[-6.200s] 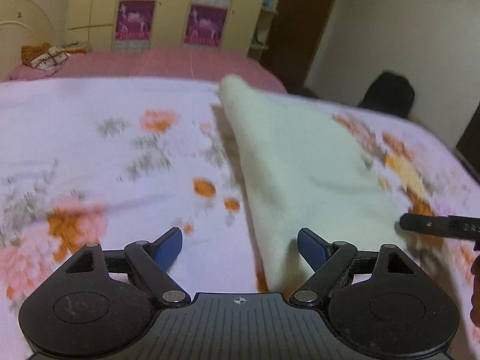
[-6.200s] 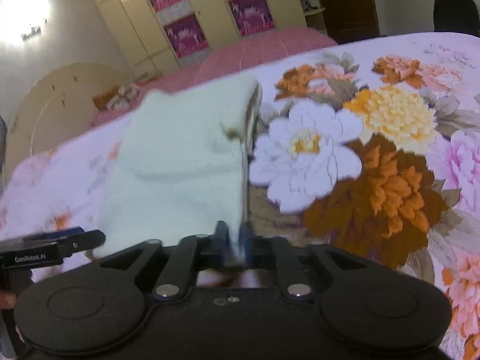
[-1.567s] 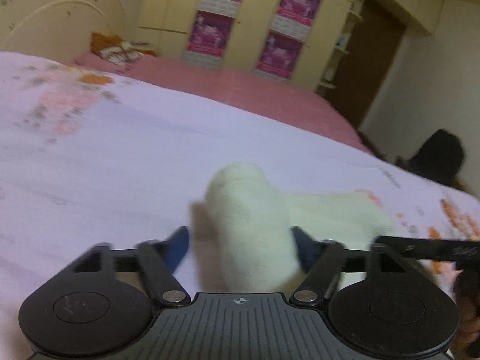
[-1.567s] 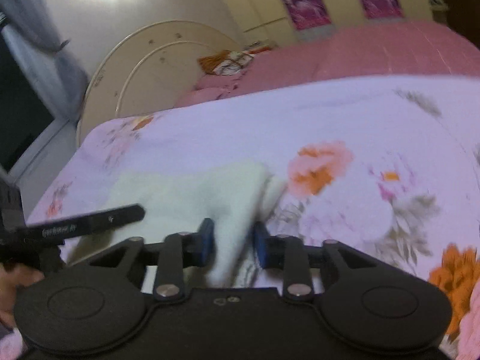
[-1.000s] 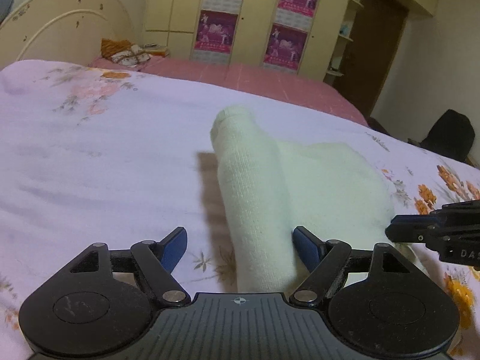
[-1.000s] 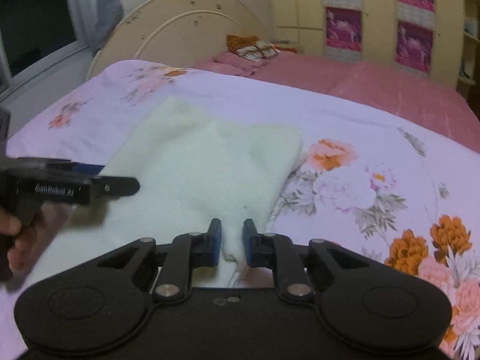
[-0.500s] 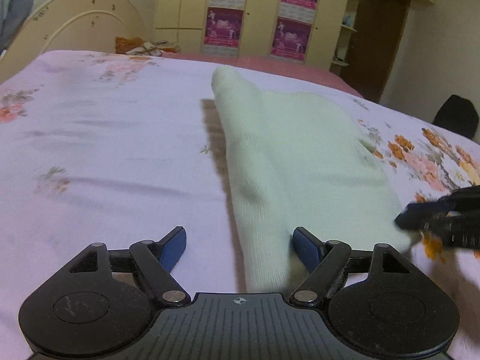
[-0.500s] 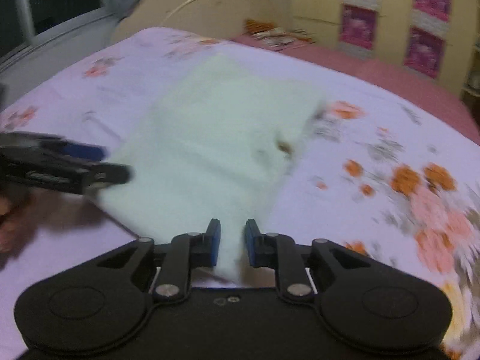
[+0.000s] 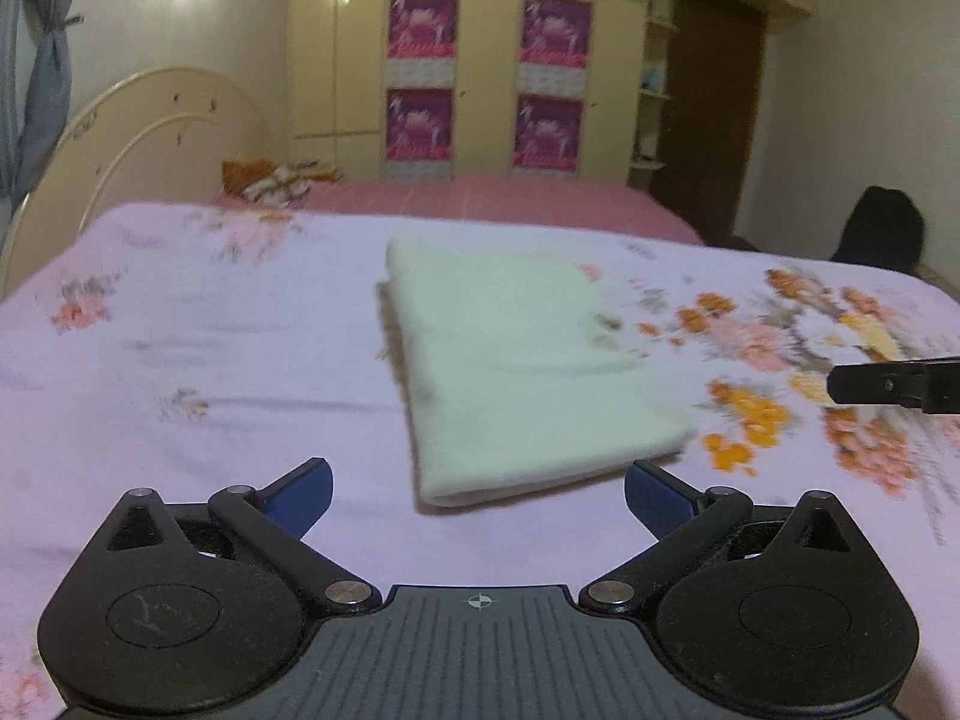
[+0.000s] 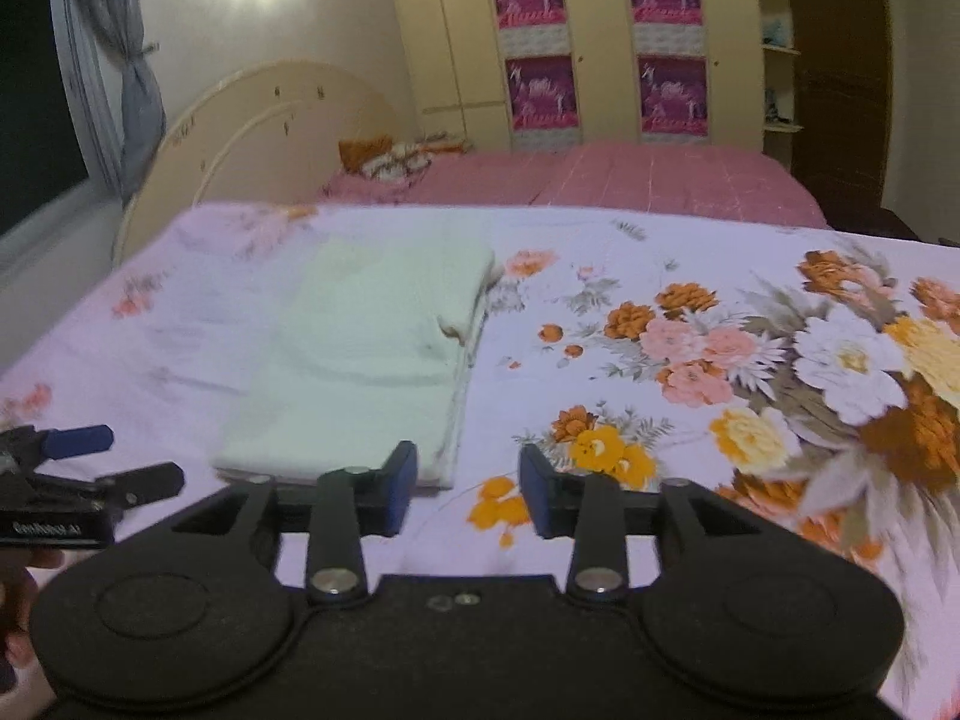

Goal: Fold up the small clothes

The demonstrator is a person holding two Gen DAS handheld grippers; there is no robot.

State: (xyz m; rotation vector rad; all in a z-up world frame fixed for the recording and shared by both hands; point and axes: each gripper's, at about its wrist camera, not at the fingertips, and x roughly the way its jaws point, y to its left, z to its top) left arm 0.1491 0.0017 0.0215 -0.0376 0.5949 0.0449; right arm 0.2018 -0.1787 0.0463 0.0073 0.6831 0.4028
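Left wrist: folded cloth [image 9: 516,360] on floral bedsheet [image 9: 180,360].

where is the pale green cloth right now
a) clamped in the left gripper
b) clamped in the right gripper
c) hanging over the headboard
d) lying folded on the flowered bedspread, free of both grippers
d: the cloth lies folded flat on the bedspread, with the left gripper and the right gripper both opening and nothing between their pads.

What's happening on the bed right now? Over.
Both tools empty, jaws opening: left tool, right tool. Cloth folded flat on the bed. Nothing in the way.
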